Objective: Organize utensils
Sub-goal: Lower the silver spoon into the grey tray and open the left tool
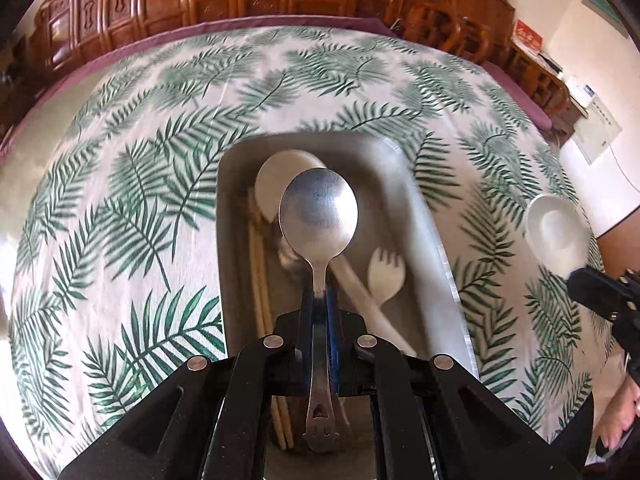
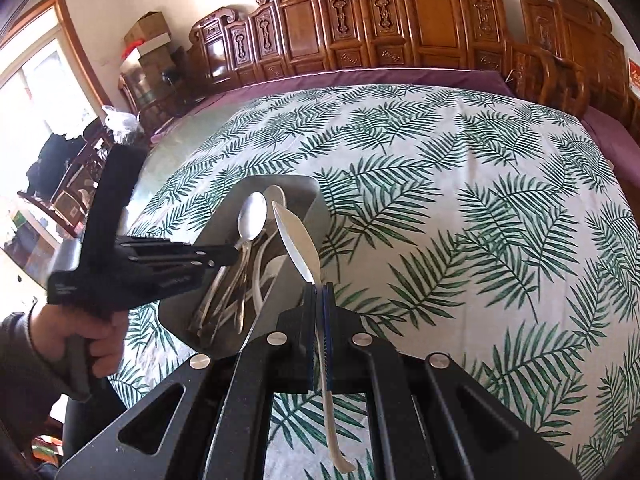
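My left gripper point(image 1: 319, 294) is shut on a metal spoon point(image 1: 318, 210) by its handle and holds it bowl forward over the metal tray point(image 1: 432, 216). The tray holds a white ladle-like spoon point(image 1: 276, 176), a white spork point(image 1: 386, 276), pale chopsticks point(image 1: 258, 264) and another metal utensil. My right gripper point(image 2: 319, 286) is shut on a white spoon point(image 2: 298, 244), held on edge beside the tray's right rim point(image 2: 316, 196). The right wrist view shows the left gripper point(image 2: 236, 254) with its metal spoon point(image 2: 252, 216) above the tray. The white spoon also shows in the left wrist view point(image 1: 558, 232).
The table carries a white cloth with green palm leaves point(image 2: 460, 200) over a purple cover point(image 2: 400, 76). Carved wooden chairs point(image 2: 400, 20) line the far side. Boxes and clutter stand at the left by a window point(image 2: 148, 48).
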Motion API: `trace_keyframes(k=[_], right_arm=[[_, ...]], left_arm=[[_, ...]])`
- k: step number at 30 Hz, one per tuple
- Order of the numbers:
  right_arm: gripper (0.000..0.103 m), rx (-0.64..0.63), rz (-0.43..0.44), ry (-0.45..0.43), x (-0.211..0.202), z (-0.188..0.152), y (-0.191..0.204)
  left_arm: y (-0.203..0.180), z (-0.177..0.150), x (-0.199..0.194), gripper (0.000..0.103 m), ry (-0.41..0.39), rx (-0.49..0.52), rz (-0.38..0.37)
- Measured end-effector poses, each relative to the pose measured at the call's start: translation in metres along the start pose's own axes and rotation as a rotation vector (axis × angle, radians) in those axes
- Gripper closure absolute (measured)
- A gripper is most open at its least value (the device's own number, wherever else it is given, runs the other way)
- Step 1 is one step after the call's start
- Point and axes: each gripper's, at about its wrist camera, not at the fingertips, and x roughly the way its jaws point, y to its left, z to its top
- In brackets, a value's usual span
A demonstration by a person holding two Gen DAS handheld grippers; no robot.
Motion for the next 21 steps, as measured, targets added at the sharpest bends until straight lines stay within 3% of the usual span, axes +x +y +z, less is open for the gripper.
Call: trace_keyframes(k=[13,21], right_arm=[[0.099,-0.020,0.023,0.012,0.018,0.013,0.020],[0.099,-0.029,0.028,0.016,0.026,0.018,0.029]], left_arm=[[0.006,-0.001,0.004,0.098,0.008,-0.010,0.005],[0.011,-0.004,-0.025,0.094,-0.041,-0.006,-0.006]])
